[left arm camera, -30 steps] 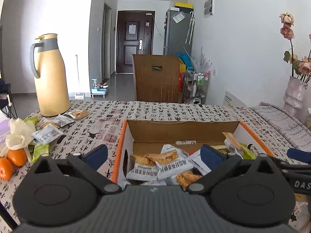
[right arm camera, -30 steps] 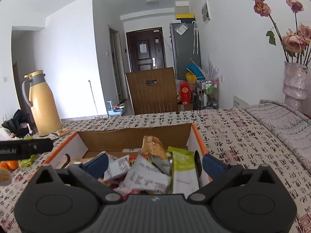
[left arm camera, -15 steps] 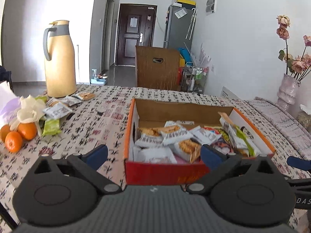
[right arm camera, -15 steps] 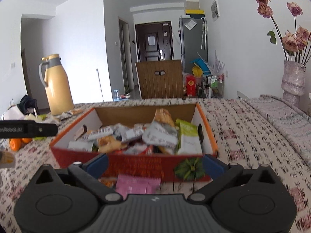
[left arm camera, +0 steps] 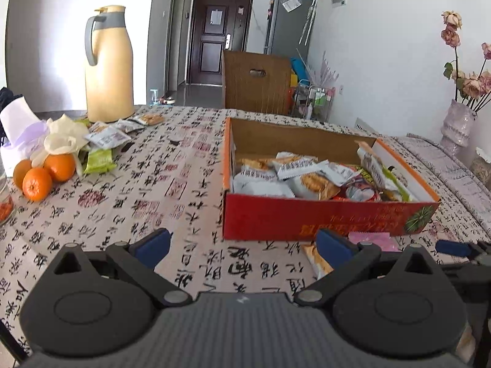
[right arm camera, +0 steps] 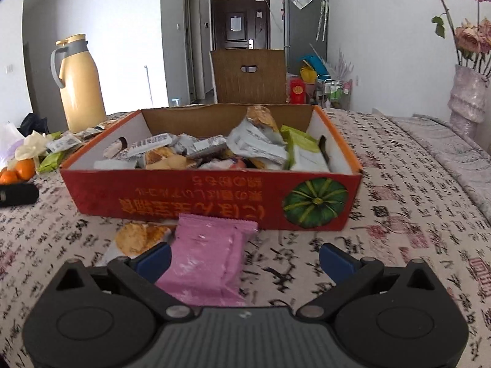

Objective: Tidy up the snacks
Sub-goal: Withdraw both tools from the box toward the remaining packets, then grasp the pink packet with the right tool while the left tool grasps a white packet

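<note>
A red cardboard box (left arm camera: 322, 217) (right arm camera: 196, 196) full of snack packets stands on the patterned tablecloth. In front of it lie a pink packet (right arm camera: 208, 260) (left arm camera: 373, 240) and a cracker packet (right arm camera: 138, 239) (left arm camera: 316, 260). My right gripper (right arm camera: 244, 259) is open, low over the table, with the pink packet between its fingers, untouched. My left gripper (left arm camera: 242, 243) is open and empty, short of the box's left front corner. Loose snack packets (left arm camera: 107, 136) lie far left by the flask.
A yellow flask (left arm camera: 107, 67) stands at the back left. Oranges (left arm camera: 43, 174), a white flower and a green packet (left arm camera: 98, 161) sit at the left. A vase of dried roses (right arm camera: 468, 92) stands at the right. A wooden chair back (right arm camera: 250, 76) is behind the table.
Both grippers have pulled back and down from over the box toward the table's near side. The pink and cracker packets in front of the box have come into view.
</note>
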Available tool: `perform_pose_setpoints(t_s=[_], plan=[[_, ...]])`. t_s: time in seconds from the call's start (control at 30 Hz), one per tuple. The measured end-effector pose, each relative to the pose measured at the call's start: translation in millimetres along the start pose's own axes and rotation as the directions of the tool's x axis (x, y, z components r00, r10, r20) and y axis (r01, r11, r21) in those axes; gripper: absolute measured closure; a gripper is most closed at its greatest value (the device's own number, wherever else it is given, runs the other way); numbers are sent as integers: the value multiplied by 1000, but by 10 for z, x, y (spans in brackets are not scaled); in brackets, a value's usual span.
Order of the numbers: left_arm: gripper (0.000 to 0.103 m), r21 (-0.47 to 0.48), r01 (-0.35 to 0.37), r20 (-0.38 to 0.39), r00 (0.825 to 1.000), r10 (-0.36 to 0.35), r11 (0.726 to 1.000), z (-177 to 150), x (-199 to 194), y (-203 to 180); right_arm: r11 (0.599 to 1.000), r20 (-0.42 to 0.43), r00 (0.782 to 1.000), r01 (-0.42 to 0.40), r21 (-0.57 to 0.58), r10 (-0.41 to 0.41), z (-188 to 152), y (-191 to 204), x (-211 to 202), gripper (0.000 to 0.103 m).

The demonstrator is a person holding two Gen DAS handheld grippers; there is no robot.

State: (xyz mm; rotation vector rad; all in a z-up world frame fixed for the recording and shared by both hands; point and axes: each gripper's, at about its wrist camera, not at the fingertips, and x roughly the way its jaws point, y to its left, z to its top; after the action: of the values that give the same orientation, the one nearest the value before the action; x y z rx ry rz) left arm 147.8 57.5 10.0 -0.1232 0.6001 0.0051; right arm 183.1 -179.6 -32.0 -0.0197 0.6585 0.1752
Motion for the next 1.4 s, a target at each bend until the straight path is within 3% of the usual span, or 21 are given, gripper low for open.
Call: perform_pose_setpoints(t_s=[0.17, 0.27, 0.37, 0.4, 0.73, 0.97, 1.13, 1.4], plan=[[0, -7, -12, -28, 1000, 12, 1000, -41, 63, 10, 999, -45, 999, 0, -42, -2, 71, 166, 207, 2], [0, -1, -17, -40, 999, 17, 1000, -59, 85, 3, 998, -97, 995, 10, -66, -16, 49, 224, 365, 12], [0, 1, -22, -49, 999, 22, 1000, -65, 108, -10, 998, -106, 994, -16, -63, 9, 26, 237, 388, 28], [0, 0, -25, -53, 998, 25, 1000, -66, 119, -16, 997, -105, 994, -41, -67, 34, 27, 238, 365, 42], [0, 20, -12, -116, 993, 14, 1000, -59, 287, -319, 999, 0, 999, -47, -3, 47, -1, -112, -40, 43], [0, 78, 13, -192, 981, 2, 997, -70, 514, -820, 996, 57, 998, 13, 83, -18, -98, -608, -279, 42], [0, 64, -36, -238, 970, 50, 997, -58, 723, -1074, 990, 85, 995, 41, 133, -53, -146, -890, -354, 42], [0, 114, -134, -269, 950, 160, 984, -191, 968, -1270, 989, 109, 994, 4, 147, -20, -215, -976, -306, 42]])
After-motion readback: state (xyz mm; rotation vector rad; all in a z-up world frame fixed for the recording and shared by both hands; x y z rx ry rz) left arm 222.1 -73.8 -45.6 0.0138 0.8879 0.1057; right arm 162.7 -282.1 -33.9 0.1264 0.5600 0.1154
